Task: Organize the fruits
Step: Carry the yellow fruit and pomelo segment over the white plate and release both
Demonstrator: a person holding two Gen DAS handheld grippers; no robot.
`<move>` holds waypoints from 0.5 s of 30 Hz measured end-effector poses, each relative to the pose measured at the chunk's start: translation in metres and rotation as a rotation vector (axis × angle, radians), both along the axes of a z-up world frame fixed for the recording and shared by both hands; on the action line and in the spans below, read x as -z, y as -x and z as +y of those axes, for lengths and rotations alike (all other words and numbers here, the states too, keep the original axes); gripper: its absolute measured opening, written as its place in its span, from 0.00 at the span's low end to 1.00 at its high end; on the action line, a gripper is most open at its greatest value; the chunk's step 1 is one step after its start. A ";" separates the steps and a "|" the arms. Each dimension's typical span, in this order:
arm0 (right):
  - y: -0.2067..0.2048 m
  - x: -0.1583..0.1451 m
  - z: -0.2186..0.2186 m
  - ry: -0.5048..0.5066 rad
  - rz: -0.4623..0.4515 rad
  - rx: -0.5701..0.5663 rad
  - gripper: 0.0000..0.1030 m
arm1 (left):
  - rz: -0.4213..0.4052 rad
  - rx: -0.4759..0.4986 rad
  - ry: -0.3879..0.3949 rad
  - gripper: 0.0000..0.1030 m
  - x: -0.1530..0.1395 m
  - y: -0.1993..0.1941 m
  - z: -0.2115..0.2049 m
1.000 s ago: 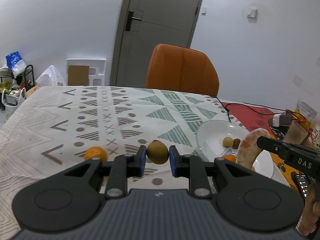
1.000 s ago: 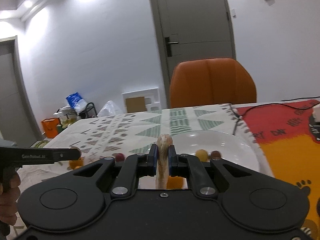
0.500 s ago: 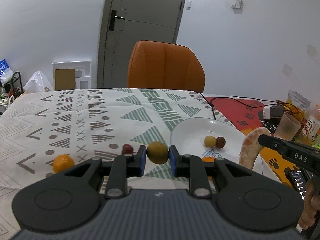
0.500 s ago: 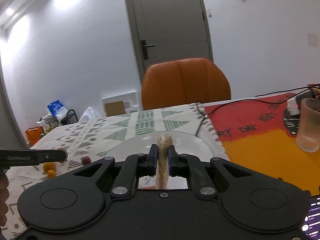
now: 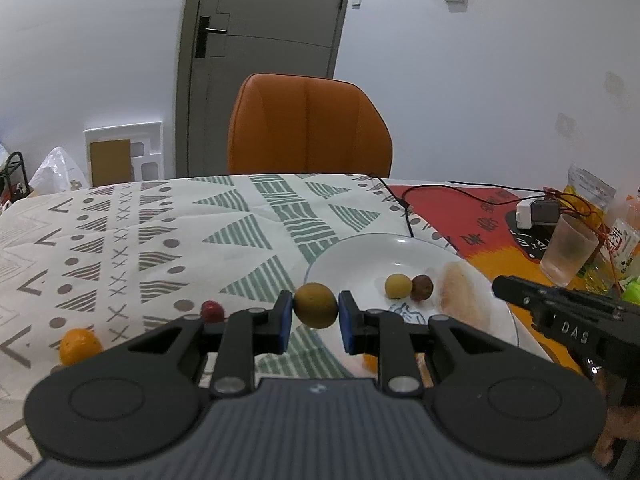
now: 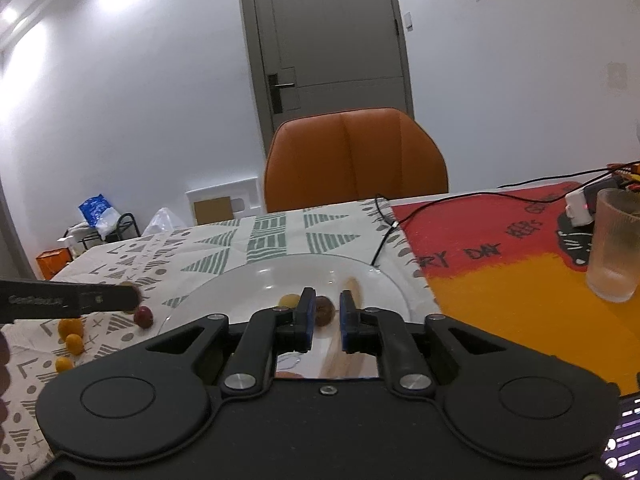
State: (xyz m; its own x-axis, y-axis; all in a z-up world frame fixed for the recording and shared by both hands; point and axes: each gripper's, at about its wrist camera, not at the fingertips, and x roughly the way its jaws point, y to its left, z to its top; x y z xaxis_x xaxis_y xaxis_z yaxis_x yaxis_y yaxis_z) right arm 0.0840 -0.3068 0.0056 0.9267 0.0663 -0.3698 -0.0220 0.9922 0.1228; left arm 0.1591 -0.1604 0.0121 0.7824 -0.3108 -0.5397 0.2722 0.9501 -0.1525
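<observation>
Left tool [image 5: 312, 322] clenches a round, matte olive-yellow fruit [image 5: 315, 305]; right tool [image 6: 324, 320] is opening (blurred pale banana [image 5: 460, 294] dropping) over the glossy white plate [image 6: 248, 280].

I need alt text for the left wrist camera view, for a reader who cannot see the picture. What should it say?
The left gripper holds a round yellow-green fruit between its blue pads, near the rim of a white plate. On the plate lie a small yellow fruit, a brown one and a blurred pale long fruit. An orange and a red fruit remain on the patterned cloth.
</observation>
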 end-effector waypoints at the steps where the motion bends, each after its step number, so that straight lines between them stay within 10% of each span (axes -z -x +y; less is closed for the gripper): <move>1: 0.001 0.000 0.000 -0.006 0.000 -0.007 0.15 | -0.001 0.005 0.000 0.22 0.000 -0.001 -0.002; 15: 0.010 0.005 -0.003 -0.041 0.026 -0.013 0.18 | -0.015 0.042 -0.008 0.27 -0.002 -0.007 -0.024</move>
